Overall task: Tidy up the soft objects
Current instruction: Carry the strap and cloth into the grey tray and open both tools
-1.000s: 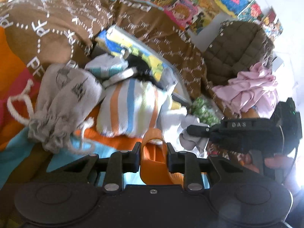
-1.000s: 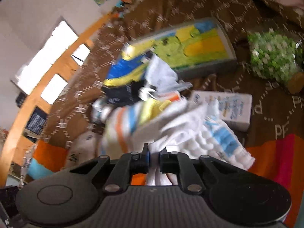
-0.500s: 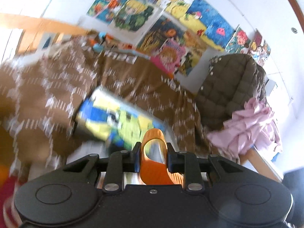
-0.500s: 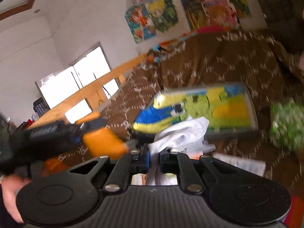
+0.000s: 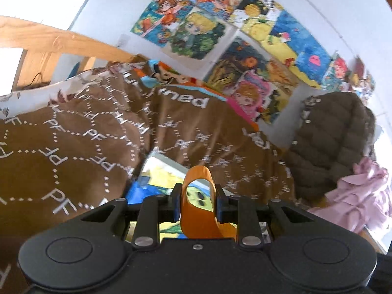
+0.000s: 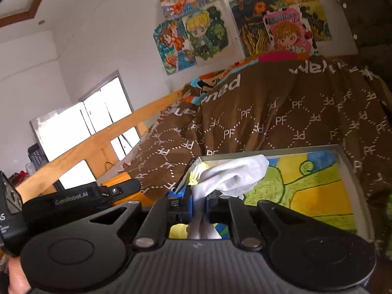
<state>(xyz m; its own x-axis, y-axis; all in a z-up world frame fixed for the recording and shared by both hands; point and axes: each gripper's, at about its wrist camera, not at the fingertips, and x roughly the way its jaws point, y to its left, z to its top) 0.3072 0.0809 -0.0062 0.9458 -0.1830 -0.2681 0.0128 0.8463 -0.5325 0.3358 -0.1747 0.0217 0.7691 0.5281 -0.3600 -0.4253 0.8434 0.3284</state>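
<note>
My left gripper (image 5: 197, 204) is shut on an orange soft piece (image 5: 198, 210) that loops up between its fingers. My right gripper (image 6: 199, 204) is shut on a white cloth (image 6: 235, 177) that bunches above the fingers and hangs below them. Both are raised above a bed covered by a brown blanket with white "PF" print (image 5: 80, 147), also seen in the right wrist view (image 6: 281, 120). The left gripper's black body (image 6: 73, 199) shows at the left of the right wrist view. The pile of other soft objects is out of view.
A flat framed picture in yellow, green and blue lies on the blanket (image 6: 311, 186), partly seen in the left wrist view (image 5: 159, 174). A brown quilted jacket (image 5: 330, 142) and pink cloth (image 5: 362, 196) are at the right. A wooden bed rail (image 6: 80, 144) runs left; posters (image 5: 220, 31) cover the wall.
Both grippers have lifted and tilted up, so the pile of striped cloth, grey pouch and white items has dropped out of view. Each still holds its piece.
</note>
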